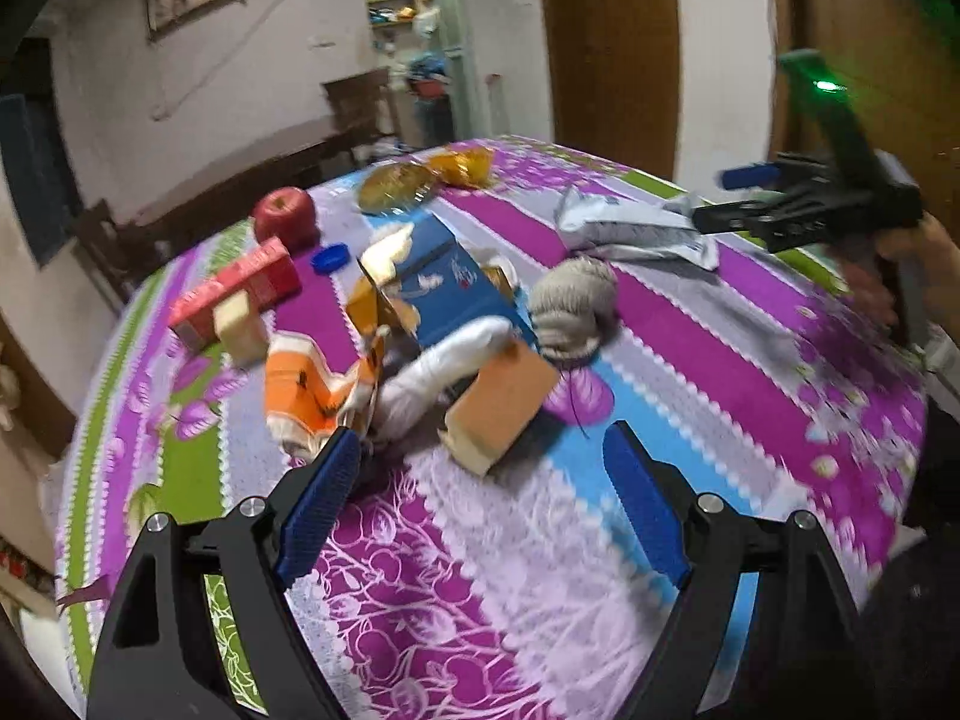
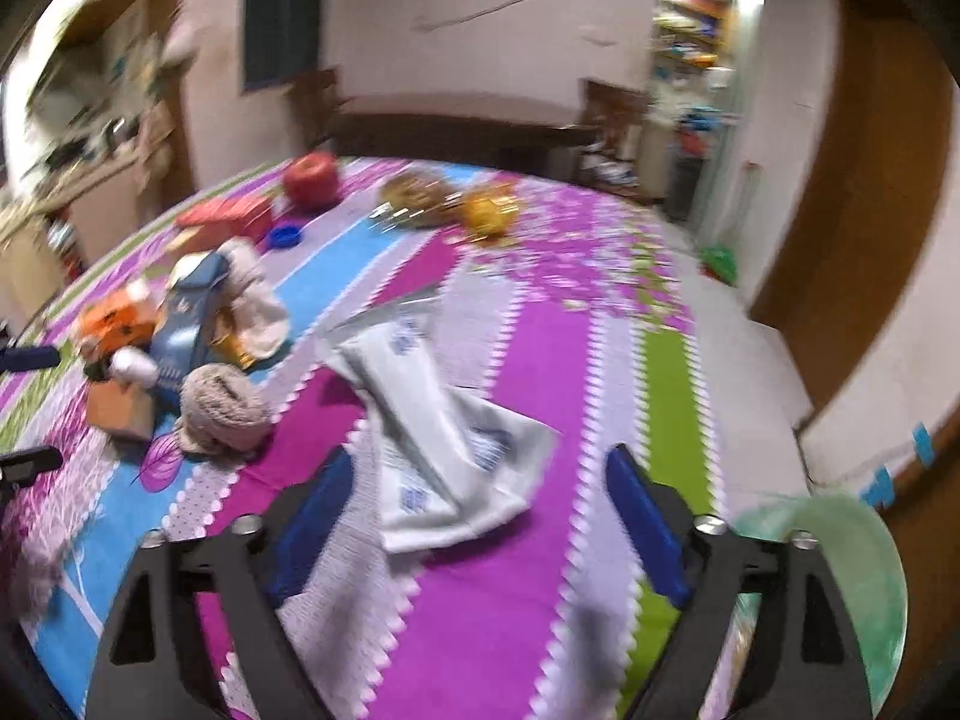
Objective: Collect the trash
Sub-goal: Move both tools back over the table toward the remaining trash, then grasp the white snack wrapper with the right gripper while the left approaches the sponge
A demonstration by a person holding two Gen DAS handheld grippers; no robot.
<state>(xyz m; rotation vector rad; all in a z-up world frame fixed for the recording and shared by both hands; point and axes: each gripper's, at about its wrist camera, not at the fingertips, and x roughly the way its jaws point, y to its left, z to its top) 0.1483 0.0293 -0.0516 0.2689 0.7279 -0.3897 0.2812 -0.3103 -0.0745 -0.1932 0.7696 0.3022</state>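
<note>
A pile of trash lies on the patterned tablecloth (image 1: 690,348): an orange wrapper (image 1: 300,387), a torn blue carton (image 1: 447,291), a brown cardboard box (image 1: 501,414) and a white roll (image 1: 432,375). My left gripper (image 1: 480,480) is open and empty just in front of the pile. A white plastic wrapper (image 2: 432,426) lies flat on the cloth. My right gripper (image 2: 480,516) is open, with the wrapper's near end between its fingers; it also shows in the left wrist view (image 1: 732,198), by the wrapper (image 1: 636,228).
A ball of grey yarn (image 1: 573,306), a red apple (image 1: 285,216), a red carton (image 1: 237,291), a blue cap (image 1: 330,258) and gold wrappers (image 1: 462,165) lie on the table. A pale green container rim (image 2: 864,576) sits at the lower right of the right wrist view.
</note>
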